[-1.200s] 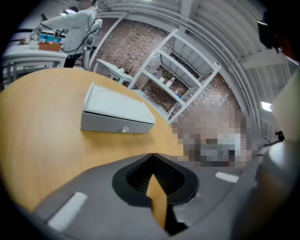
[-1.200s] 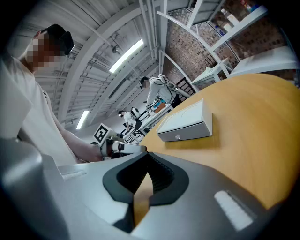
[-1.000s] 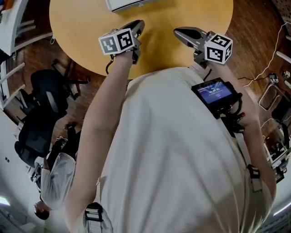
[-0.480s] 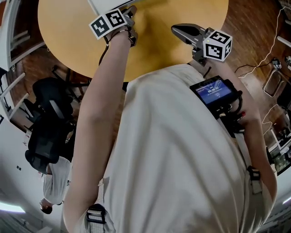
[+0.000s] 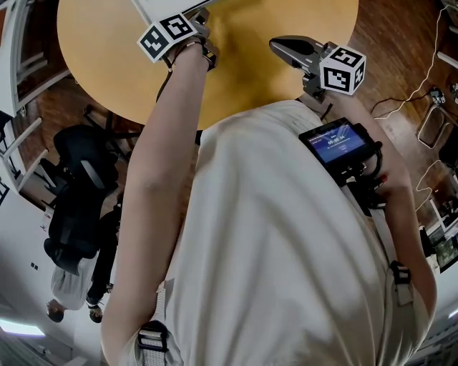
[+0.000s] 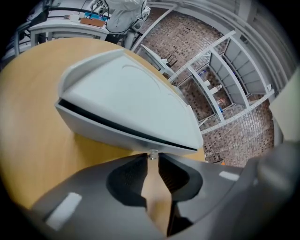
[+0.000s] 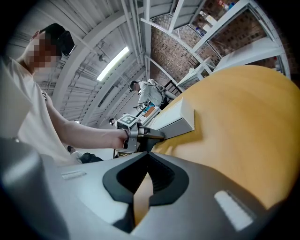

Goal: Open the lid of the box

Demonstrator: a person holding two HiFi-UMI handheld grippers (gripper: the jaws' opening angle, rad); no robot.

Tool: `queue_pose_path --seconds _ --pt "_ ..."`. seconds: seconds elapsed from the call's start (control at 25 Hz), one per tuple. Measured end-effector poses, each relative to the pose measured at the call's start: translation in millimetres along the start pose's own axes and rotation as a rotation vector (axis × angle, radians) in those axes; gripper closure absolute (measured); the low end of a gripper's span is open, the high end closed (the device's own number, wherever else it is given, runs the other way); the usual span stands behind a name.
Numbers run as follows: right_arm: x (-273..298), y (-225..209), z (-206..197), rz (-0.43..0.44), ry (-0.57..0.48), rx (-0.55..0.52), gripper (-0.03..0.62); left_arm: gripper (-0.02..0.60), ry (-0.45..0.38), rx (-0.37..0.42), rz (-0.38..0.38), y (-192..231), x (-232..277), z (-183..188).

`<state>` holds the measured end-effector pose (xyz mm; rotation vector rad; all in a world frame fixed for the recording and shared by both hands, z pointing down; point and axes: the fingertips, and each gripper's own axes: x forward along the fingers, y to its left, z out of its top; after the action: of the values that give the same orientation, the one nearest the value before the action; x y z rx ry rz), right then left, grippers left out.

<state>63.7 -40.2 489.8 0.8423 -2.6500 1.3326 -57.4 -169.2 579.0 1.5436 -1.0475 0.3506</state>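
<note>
At the table edge: the round table is ending in a curved rim just ahead of the person's torso, and wood floor is showing beyond the rim on both sides
Open room: bare tabletop is lying between the two grippers and all around the right gripper; an office chair is standing off the left rim, well apart from the box
Box position: the box is sitting on the far part of the table and is being cut by the head view's upper edge; in the left gripper view the box is filling the middle, with its lid lying down over a dark seam along the front
Left arm: the bare forearm is stretching forward almost straight, carrying the left gripper up to the box's front edge
Left jaws: they are drawn close together, with their tips pinching a small pale stud that is projecting from the box's front edge
Right arm: it is bending at the elbow and holding the right gripper above bare table, well apart from the box and pointing across toward it
Right jaws: the tips are meeting, closed on themselves
Materials: the table is showing a smooth yellow wood tone; the box is showing a pale, matt, rounded shell; both grippers are showing grey moulded bodies with dark ribbed pads; each marker cube is showing black squares on white
</note>
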Motion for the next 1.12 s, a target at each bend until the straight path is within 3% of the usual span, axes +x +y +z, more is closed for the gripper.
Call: queue_pose_path --seconds 0.32,0.72,1.12 --pt "3.2 1.2 2.9 0.003 0.008 -0.01 0.592 0.51 0.022 -0.003 -0.01 3.0 -3.3 -9.6" --pt "7.6 6.0 -6.2 0.022 0.027 -0.02 0.592 0.509 0.078 0.002 -0.034 14.7 -12.9 -64.3" --pt "2.0 1.6 -22.2 0.015 0.029 -0.001 0.592 0.509 0.102 -0.021 -0.029 27.2 -11.2 -91.5"
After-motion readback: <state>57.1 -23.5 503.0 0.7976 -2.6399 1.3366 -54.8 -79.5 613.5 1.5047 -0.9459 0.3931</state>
